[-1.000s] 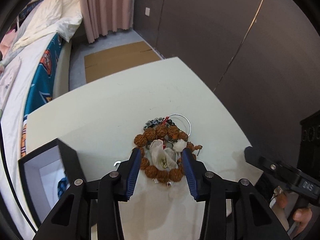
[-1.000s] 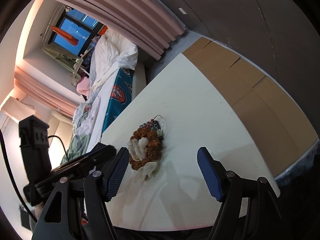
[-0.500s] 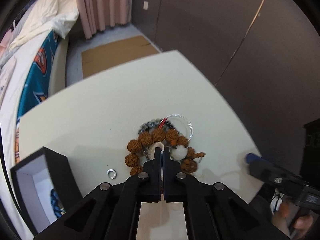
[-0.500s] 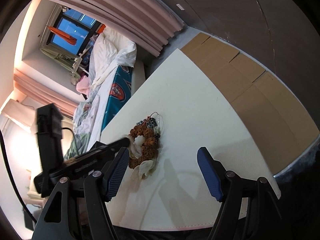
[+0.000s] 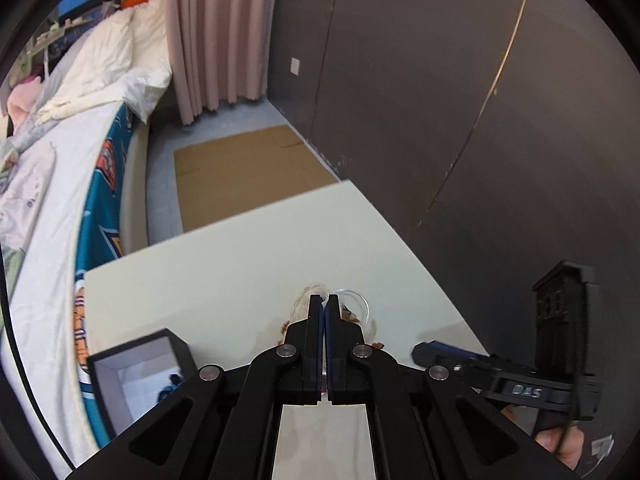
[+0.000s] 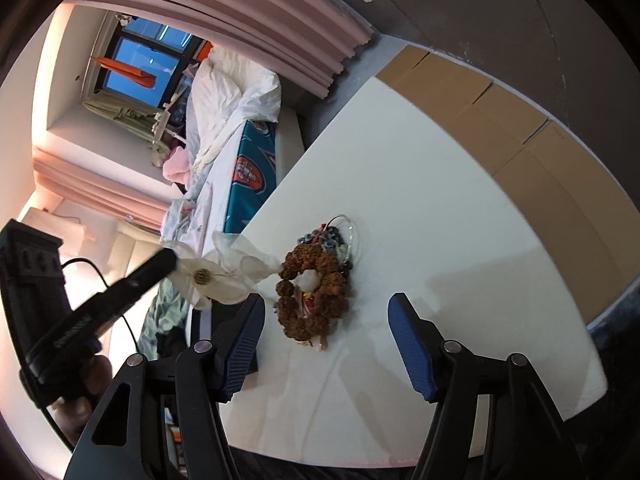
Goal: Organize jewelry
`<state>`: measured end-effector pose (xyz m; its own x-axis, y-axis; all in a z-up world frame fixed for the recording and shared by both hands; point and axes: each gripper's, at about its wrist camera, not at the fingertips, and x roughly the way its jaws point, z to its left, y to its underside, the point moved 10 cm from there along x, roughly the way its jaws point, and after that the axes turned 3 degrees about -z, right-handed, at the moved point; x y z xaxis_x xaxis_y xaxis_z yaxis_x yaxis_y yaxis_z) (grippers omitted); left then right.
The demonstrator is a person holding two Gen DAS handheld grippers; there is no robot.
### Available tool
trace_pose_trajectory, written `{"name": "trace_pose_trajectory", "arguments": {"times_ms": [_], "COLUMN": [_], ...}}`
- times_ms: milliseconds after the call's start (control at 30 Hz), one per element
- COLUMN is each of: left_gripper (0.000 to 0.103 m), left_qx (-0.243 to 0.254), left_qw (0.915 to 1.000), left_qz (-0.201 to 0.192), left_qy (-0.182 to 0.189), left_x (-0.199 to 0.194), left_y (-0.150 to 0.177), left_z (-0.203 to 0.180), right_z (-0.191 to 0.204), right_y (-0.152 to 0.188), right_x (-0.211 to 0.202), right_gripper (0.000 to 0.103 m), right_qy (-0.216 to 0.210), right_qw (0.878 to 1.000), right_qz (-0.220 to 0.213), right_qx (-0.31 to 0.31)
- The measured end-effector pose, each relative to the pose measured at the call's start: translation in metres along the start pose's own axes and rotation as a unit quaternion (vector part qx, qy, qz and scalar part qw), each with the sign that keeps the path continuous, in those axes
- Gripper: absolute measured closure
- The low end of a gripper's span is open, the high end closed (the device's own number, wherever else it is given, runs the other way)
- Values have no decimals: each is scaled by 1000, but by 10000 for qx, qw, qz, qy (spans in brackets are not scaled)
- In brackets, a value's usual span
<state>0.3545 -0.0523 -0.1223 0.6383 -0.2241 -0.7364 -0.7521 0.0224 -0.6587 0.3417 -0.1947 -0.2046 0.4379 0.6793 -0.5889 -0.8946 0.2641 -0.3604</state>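
Note:
My left gripper (image 5: 325,300) is shut on a white fabric flower (image 6: 208,276) with a gold centre, held in the air left of the pile; in the left wrist view only a white edge of the flower (image 5: 306,294) shows beyond the fingertips. A brown knobbly bead bracelet (image 6: 332,280) lies on the cream table (image 6: 440,220), with a dark bead strand (image 6: 328,240) and a clear bangle (image 6: 352,232) behind it. My right gripper (image 6: 326,332) hovers just in front of the bracelet. Its jaws are closing and stand wide apart with nothing pressed between them.
A black jewelry box (image 5: 132,344) with a white lining and something blue inside stands open at the table's left front. A bed (image 5: 60,152) runs along the table's left side. Flattened cardboard (image 5: 240,172) lies on the floor beyond the far edge.
My left gripper shut on the white flower and lifted it up off the pile. The bracelet and other pieces stayed on the table. The right gripper's jaws narrowed a little.

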Motion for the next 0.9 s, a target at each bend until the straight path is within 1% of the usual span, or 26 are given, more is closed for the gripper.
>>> {"name": "trace_pose_trajectory", "arguments": {"times_ms": [133,300,400,433,467,500,533,600,633,667,767,900], "left_gripper": [103,103,103,103,103,103,103,103,103,103,103,103], "left_qx": [-3,-92,-123,-142,-172,-198,-236,-308,-342,-381,-495,-651], "left_qw": [9999,9996,9994,9994,9993,9992,9991,9987,9985,9982,9973,9960], "left_qz": [-126,-194,-224,-233,-245,-254,-270,-306,-324,-347,-420,-500], "left_qy": [-80,-162,-211,-227,-234,-237,-248,-275,-285,-295,-330,-359], "left_x": [-11,-25,-36,-38,-41,-44,-47,-54,-57,-61,-70,-81], "left_y": [-7,-6,-1,1,2,3,4,7,8,9,11,16], "left_z": [7,21,30,32,35,37,40,47,50,54,64,77], "right_z": [5,9,10,9,9,9,9,4,3,3,7,30], "right_y": [1,7,9,10,11,12,10,8,8,8,6,5], "right_x": [17,42,52,57,62,66,66,65,63,61,51,35], "right_gripper": [44,47,54,59,61,61,64,74,81,83,83,83], "right_qy": [100,372,606,697,805,873,944,1051,999,906,740,403], "right_qw": [9997,9979,9956,9945,9931,9919,9913,9908,9918,9931,9952,9971], "right_qz": [189,474,602,652,704,750,689,673,670,653,495,313], "right_qx": [-89,-254,-381,-424,-483,-535,-598,-531,-440,-371,-410,-559]}}
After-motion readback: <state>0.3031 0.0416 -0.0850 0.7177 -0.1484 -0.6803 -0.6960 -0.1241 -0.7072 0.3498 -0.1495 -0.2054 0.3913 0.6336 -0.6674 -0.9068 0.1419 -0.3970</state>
